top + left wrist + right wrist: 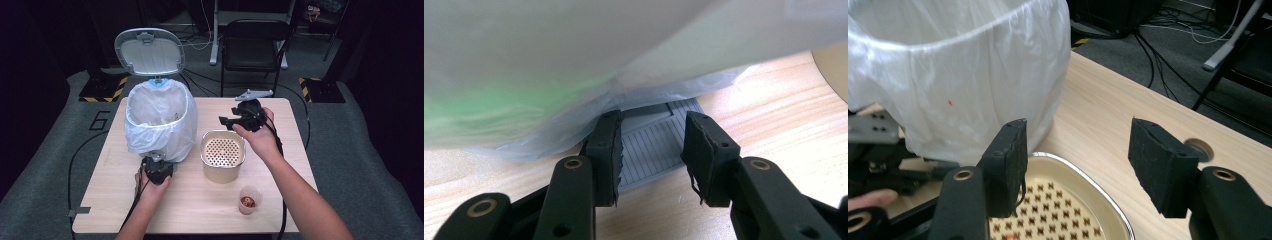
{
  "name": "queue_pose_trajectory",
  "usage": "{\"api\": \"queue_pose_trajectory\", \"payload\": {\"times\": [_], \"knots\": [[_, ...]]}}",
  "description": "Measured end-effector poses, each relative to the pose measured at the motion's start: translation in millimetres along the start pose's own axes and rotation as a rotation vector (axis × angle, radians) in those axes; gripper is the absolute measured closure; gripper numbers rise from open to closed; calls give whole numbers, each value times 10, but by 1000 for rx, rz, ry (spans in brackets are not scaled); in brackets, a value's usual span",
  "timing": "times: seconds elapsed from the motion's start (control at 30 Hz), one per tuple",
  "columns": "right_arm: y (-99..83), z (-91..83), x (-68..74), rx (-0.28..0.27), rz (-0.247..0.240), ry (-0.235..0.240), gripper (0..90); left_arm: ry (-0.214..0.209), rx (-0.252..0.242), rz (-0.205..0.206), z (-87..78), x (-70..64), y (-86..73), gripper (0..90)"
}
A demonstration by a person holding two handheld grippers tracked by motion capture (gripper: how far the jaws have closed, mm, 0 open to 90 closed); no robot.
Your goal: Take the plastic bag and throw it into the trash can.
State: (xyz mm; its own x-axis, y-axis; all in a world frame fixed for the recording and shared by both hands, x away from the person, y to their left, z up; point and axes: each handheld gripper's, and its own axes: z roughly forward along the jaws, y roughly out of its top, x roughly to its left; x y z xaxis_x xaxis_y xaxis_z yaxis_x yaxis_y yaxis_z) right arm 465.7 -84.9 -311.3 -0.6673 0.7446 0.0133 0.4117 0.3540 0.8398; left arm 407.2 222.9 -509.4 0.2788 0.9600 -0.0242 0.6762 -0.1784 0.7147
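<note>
Black jaws of the left gripper [651, 160] rise closest to the lens in its own view, standing apart on either side of the grey ribbed pedal [654, 142] at the foot of the bin [160, 117]; whether either jaw touches the pedal I cannot tell. From above, this gripper [158, 170] sits low at the bin's near base, held in the left hand [152, 187].

By size: the wooden table [285, 150] carries everything. The bin stands on its left half, lined with a white bag [150, 135] that drapes over the rim and hangs down the sides. Its grey lid [149, 51] stands open and upright behind it. A few small scraps lie inside the bag, too small to make out.

Next, the tan basket [223, 155] with a perforated floor and a metal rim sits just right of the bin, near the table's middle. The right gripper view shows that rim [1093, 190] just beside the bag [963, 85].

The right gripper [239, 120] hovers above the table behind the basket, held in the right hand [260, 137], jaws wide apart and empty.

Smallest, a clear cup [249, 200] with something red inside stands near the front edge, right of the basket and apart from it.
</note>
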Motion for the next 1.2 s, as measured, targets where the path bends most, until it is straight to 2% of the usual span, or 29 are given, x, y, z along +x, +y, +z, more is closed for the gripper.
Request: {"api": "queue_pose_trajectory", "payload": {"times": [0.07,0.1,0.17,0.37,0.6,0.63,0.73,0.77,0.8,0.93,0.97,1.2], "knots": [[-31,-11,4,1,2,-6,395,0,-2,0,0,-1,-2,590],[-136,-54,7,-5,1,-2,385,-1,-7,-5,0,-6,-7,590],[-223,-83,7,3,0,-3,375,-1,-7,-6,0,-6,-7,590],[-419,-165,8,-7,7,11,337,0,-15,-15,4,-12,-11,590],[-727,-289,83,-12,-4,42,271,-1,-15,-16,4,-12,-10,590],[-833,-332,115,-11,-10,41,258,-1,-15,-16,4,-12,-10,590],[-985,-389,136,-12,-11,52,240,0,-15,-15,4,-12,-11,590],[-985,-389,136,-12,-11,52,240,0,-15,-15,4,-12,-11,590],[-1078,-428,153,-12,-12,51,210,0,-16,-16,4,-13,-11,590],[-1245,-502,199,-15,-3,53,163,0,-15,-16,4,-12,-9,590],[-1285,-515,212,-17,-3,52,159,0,-8,-7,0,-7,-8,590],[-1500,-549,245,-8,-1,65,147,1,-8,-8,1,-8,-7,590]]}}
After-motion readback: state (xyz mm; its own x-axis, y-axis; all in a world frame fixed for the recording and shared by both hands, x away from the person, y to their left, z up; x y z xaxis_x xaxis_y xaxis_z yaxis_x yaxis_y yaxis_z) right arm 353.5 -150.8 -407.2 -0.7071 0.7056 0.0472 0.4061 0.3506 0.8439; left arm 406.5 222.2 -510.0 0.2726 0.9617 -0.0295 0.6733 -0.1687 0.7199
